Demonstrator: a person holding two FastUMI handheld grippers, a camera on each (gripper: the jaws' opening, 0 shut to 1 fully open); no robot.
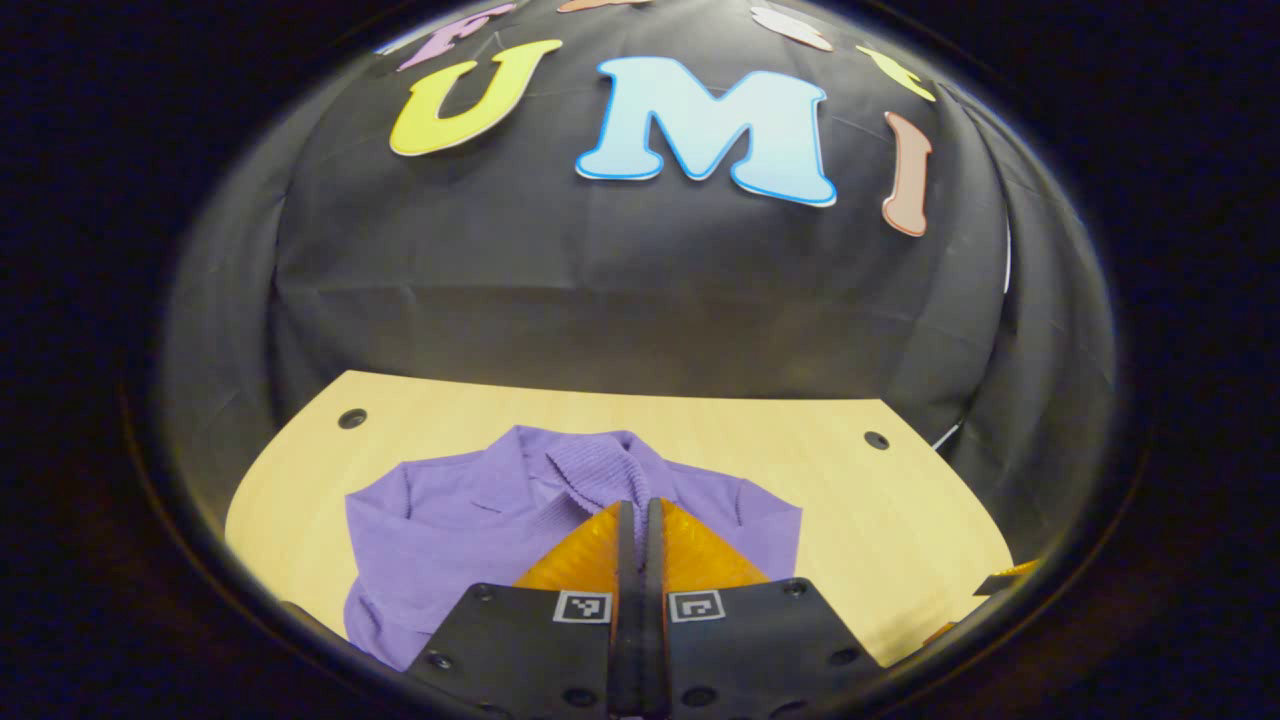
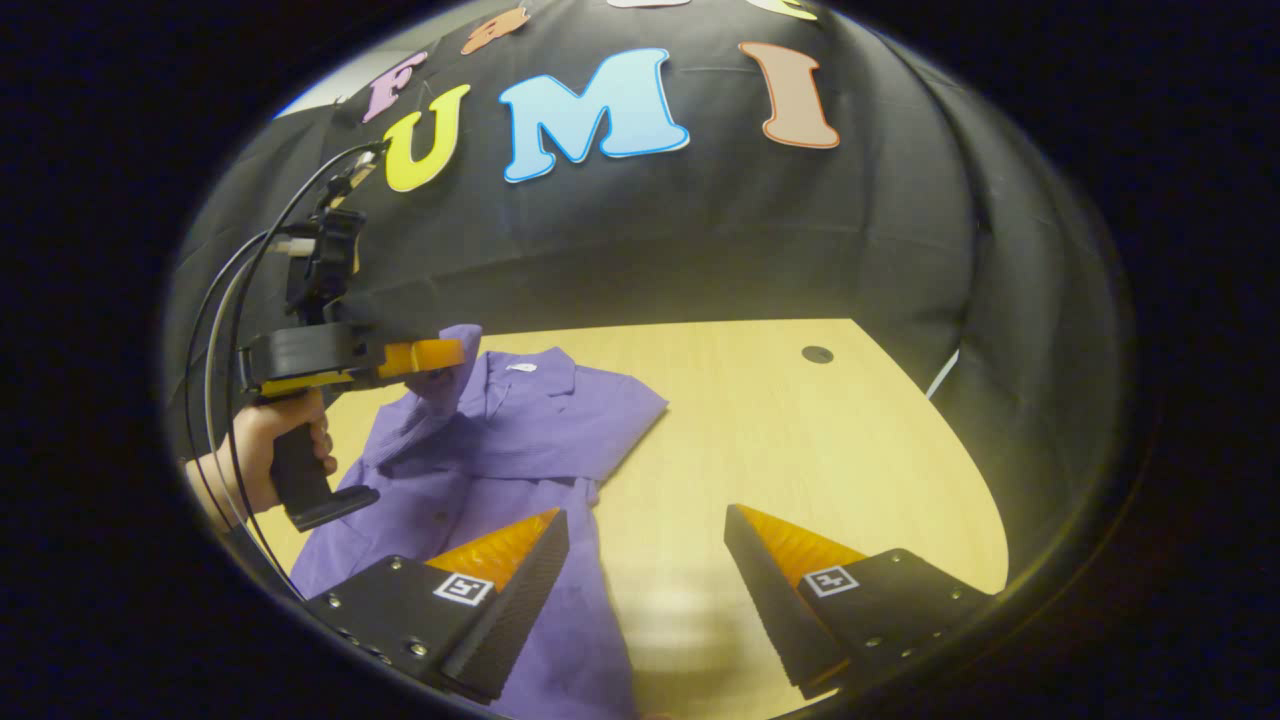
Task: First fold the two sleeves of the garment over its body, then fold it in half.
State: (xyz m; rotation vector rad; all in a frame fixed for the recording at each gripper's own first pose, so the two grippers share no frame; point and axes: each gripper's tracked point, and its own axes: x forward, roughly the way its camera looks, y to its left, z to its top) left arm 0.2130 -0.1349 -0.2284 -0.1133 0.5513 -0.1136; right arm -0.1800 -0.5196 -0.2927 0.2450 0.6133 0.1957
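Right gripper view is showing the right gripper (image 2: 645,560) hanging low over the wooden table (image 2: 800,430), its two fingers spread wide and gripping nothing, with the hem side of the purple shirt (image 2: 520,440) lying just under its left finger. I would guess it is waiting there, ready to drop onto the cloth for its own sleeve. Farther off, a hand (image 2: 265,440) is holding the left gripper (image 2: 440,357) raised above the shirt's collar end, and a cuff (image 2: 455,350) is hanging up from its tip, likely so the sleeve can be carried across the body. In the left gripper view, its fingers (image 1: 620,560) are pressing together with purple knit bunching right at their tip. Beyond, the shirt is lying spread on the table, collar toward the black cloth wall (image 1: 640,290).
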